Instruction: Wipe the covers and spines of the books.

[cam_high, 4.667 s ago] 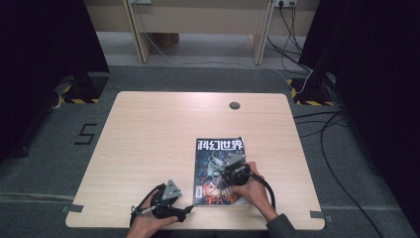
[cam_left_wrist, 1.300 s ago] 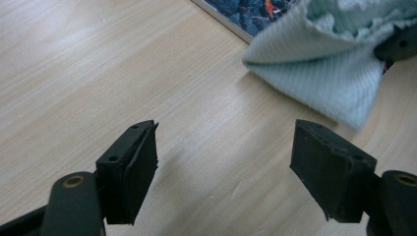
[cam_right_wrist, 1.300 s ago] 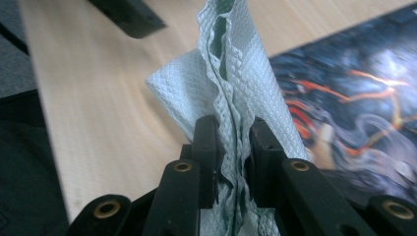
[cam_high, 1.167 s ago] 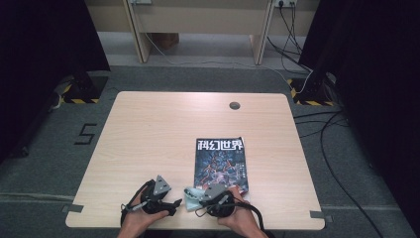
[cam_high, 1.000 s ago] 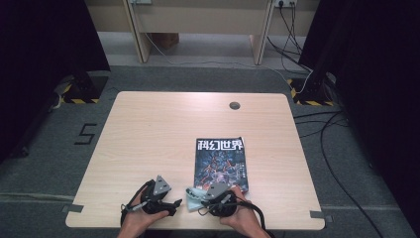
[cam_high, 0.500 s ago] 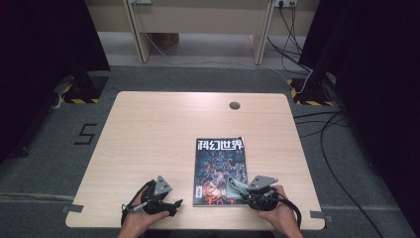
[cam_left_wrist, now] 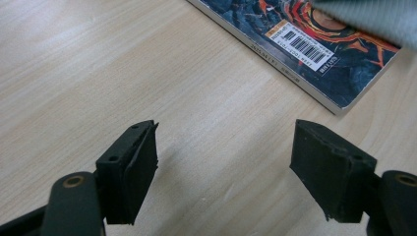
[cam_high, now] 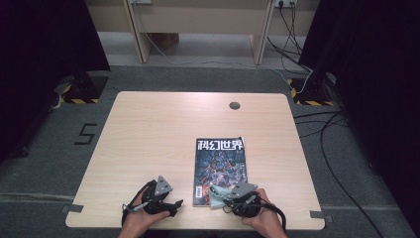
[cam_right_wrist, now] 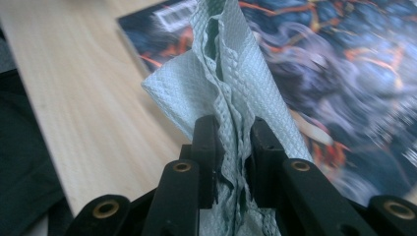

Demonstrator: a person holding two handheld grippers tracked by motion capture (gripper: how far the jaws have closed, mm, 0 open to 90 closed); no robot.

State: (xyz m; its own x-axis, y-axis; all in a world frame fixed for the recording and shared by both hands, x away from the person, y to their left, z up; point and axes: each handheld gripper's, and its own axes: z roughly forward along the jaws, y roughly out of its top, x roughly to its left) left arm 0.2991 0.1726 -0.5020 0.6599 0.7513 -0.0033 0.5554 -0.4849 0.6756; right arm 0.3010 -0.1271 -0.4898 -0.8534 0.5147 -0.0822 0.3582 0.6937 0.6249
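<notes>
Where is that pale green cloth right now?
The cloth is pinched in the right gripper, over the near end of the magazine, at the table's near edge.

Light wooden table, grey carpet, black curtains

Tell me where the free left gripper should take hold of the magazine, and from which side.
Take the magazine at its near left corner. It lies flat, so only an edge offers a grip; that corner is bare and nearest the open left gripper. Come in low from the left, probably sliding one jaw under.
</notes>
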